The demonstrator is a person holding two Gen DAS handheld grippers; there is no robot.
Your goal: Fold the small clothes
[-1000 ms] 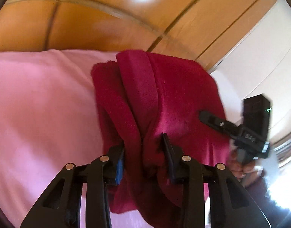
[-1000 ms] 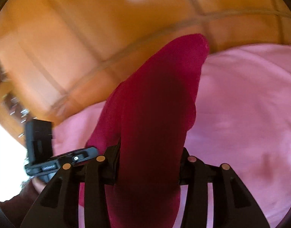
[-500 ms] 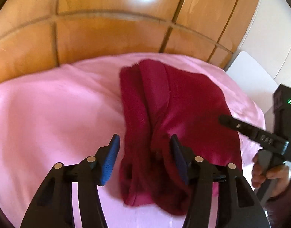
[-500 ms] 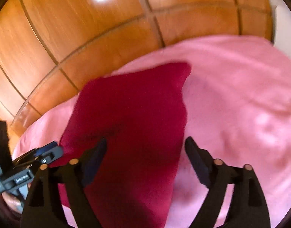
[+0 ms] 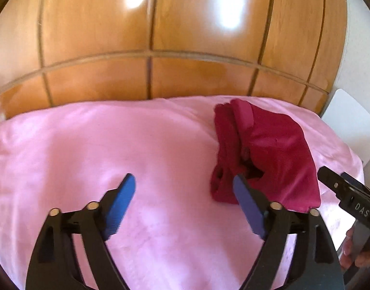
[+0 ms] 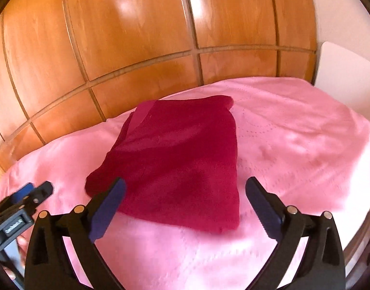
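Note:
A dark red folded garment (image 5: 269, 154) lies on the pink cover (image 5: 112, 149); in the right wrist view the garment (image 6: 180, 162) is a flat folded rectangle. My left gripper (image 5: 183, 183) is open and empty, pulled back, with the garment at its right finger. My right gripper (image 6: 185, 188) is open and empty, just short of the garment's near edge. The right gripper's tip also shows in the left wrist view (image 5: 339, 188), and the left gripper shows in the right wrist view (image 6: 27, 195).
A wooden panelled wall (image 5: 160, 48) stands close behind the pink cover (image 6: 293, 145). A white surface (image 5: 349, 120) lies at the far right. The cover's right edge (image 6: 368, 169) drops off.
Both grippers were shut on the red garment and held it up; they have laid it on the cover, opened and drawn back.

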